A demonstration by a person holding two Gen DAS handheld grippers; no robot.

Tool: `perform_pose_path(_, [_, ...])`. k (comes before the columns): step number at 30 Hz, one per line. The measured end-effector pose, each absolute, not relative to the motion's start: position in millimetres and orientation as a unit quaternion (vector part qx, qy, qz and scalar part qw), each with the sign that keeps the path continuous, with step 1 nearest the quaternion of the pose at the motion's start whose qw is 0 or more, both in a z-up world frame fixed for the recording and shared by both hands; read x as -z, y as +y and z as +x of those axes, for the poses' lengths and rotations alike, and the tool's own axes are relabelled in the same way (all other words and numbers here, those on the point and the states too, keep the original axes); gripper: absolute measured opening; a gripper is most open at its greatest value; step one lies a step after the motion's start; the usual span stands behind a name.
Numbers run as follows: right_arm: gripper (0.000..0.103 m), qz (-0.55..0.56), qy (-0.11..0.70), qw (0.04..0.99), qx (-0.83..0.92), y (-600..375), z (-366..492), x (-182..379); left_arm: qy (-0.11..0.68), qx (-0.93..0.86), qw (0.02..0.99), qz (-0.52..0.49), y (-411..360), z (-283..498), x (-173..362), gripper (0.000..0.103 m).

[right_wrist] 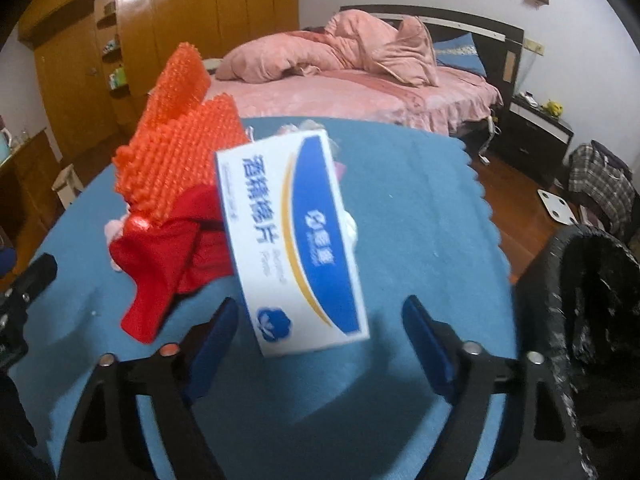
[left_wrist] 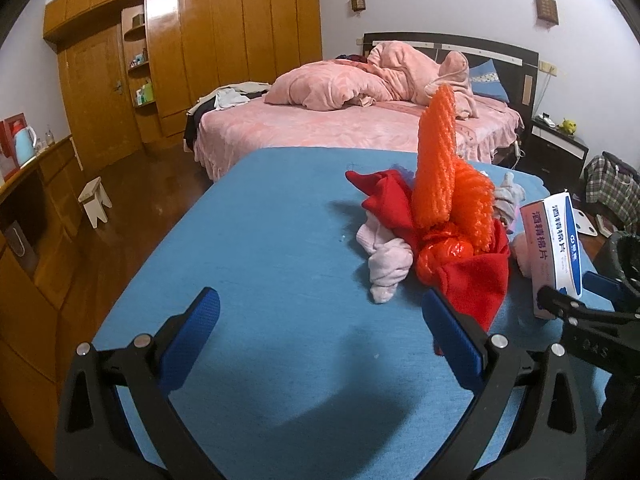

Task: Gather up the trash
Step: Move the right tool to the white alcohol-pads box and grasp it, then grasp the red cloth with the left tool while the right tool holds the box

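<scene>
A blue cloth-covered table (left_wrist: 280, 240) fills the lower frame of a bedroom; a pink-quilted bed (left_wrist: 360, 120) lies behind, wooden wardrobes (left_wrist: 240, 40) upper left. The white-and-blue cardboard box (right_wrist: 294, 240) stands at centre of the right wrist view, long axis running top-left to bottom-right, lower end between the spread right gripper (right_wrist: 320, 344), pads apart from it. The scalloped table edge and a black-lined bin (right_wrist: 588, 300) sit right. The left gripper (left_wrist: 320, 332) is spread over bare cloth.

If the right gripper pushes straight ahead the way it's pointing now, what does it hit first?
Most likely the white and blue box, which stands tilted on the blue cloth straight ahead of the right gripper. Its jaws are open, and the box's near end looks just short of them, though depth is unclear.
</scene>
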State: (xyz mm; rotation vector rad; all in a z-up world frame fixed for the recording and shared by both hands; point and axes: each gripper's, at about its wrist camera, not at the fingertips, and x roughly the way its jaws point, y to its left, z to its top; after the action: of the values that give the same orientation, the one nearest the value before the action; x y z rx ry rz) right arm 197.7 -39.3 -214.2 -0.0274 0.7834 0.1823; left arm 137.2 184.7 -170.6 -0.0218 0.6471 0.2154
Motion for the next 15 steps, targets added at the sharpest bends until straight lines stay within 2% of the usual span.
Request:
perform_pose_path(2, [0.057, -0.015, 0.383, 0.918, -0.098, -37.5, 201.2, 215.4, 0.319, -0.106, 0.942, -0.012, 184.5, 138.3, 171.4, 0.098])
perform_pose_path(15, [0.056, 0.009, 0.329, 0.942, -0.071, -65.0, 176.0, 195.4, 0.311, -0.056, 0.949, -0.007, 145.4, 143.7, 173.3, 0.096])
